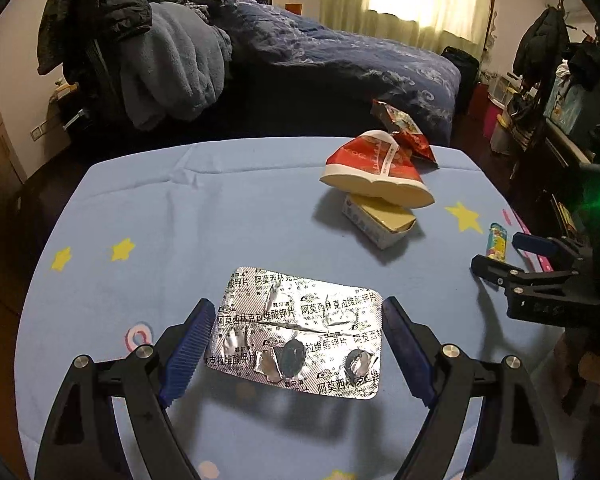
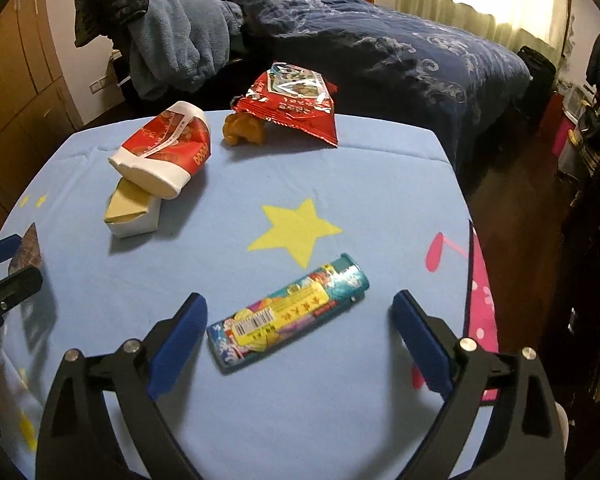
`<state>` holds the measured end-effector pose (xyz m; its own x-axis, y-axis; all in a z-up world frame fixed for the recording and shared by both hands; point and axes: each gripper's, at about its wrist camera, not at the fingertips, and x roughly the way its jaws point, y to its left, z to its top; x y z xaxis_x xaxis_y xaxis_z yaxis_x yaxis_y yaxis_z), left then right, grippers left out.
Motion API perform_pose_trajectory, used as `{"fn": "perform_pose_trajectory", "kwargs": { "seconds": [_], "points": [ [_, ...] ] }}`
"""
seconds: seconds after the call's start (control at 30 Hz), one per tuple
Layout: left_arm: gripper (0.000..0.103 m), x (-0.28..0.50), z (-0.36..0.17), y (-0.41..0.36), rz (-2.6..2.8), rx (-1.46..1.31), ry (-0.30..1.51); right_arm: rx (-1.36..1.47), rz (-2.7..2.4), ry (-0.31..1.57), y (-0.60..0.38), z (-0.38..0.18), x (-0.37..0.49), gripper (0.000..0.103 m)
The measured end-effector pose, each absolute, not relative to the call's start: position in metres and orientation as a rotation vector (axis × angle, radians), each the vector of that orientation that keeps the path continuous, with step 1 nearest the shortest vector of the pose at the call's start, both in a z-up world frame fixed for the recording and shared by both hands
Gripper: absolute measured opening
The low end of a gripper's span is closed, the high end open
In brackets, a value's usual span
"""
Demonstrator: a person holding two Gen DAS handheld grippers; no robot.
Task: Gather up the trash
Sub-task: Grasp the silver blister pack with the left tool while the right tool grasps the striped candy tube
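A used silver pill blister sheet [image 1: 298,330] sits between the pads of my left gripper [image 1: 298,344], whose jaws touch its two short edges; its shadow falls on the cloth below it. My right gripper [image 2: 298,330] is open around a colourful tube wrapper [image 2: 288,316] lying on the blue cloth; the tube also shows in the left wrist view [image 1: 497,240]. A crushed red paper cup [image 1: 374,172] leans on a small white box [image 1: 380,222]. A red snack bag [image 2: 296,100] lies at the far edge beside a brown lump [image 2: 244,130].
The table [image 2: 340,400] wears a light blue cloth with yellow stars. A bed with dark blue bedding [image 1: 340,60] and a heap of clothes [image 1: 160,68] stand behind it. Cluttered shelves [image 1: 560,92] stand to the right.
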<state>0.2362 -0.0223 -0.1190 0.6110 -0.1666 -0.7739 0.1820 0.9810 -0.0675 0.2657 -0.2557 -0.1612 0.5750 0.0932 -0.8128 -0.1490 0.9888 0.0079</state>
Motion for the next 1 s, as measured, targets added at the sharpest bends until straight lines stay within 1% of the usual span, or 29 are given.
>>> {"fn": "perform_pose_trajectory", "kwargs": {
  "seconds": [0.07,0.17,0.2,0.27,0.3,0.33,0.37,0.47,0.67,1.0],
  "points": [
    [0.084,0.234,-0.117,-0.022,-0.204,0.015,0.888,-0.064,0.148,0.946,-0.254,-0.159,0.262,0.087],
    [0.084,0.231,-0.116,-0.023,-0.210,0.013,0.885,-0.071,0.159,0.944,-0.248,-0.157,0.259,0.072],
    [0.084,0.230,-0.115,-0.024,-0.212,0.012,0.883,-0.072,0.165,0.944,-0.247,-0.157,0.258,0.069],
    [0.084,0.227,-0.114,-0.025,-0.213,0.012,0.881,-0.084,0.182,0.941,-0.241,-0.155,0.256,0.053],
    [0.084,0.227,-0.113,-0.024,-0.213,0.011,0.881,-0.088,0.193,0.940,-0.238,-0.154,0.255,0.047],
    [0.084,0.226,-0.113,-0.024,-0.213,0.009,0.880,-0.095,0.195,0.939,-0.236,-0.154,0.254,0.040],
    [0.084,0.225,-0.112,-0.024,-0.214,0.008,0.879,-0.114,0.193,0.934,-0.232,-0.153,0.254,0.036],
    [0.084,0.222,-0.110,-0.022,-0.215,-0.002,0.875,-0.142,0.189,0.921,-0.225,-0.153,0.251,0.031],
    [0.084,0.219,-0.106,-0.018,-0.211,-0.019,0.867,-0.110,0.206,0.917,-0.230,-0.152,0.249,0.027],
    [0.084,0.210,-0.099,-0.018,-0.208,-0.037,0.846,-0.063,0.223,0.902,-0.243,-0.141,0.231,0.027]
  ]
}}
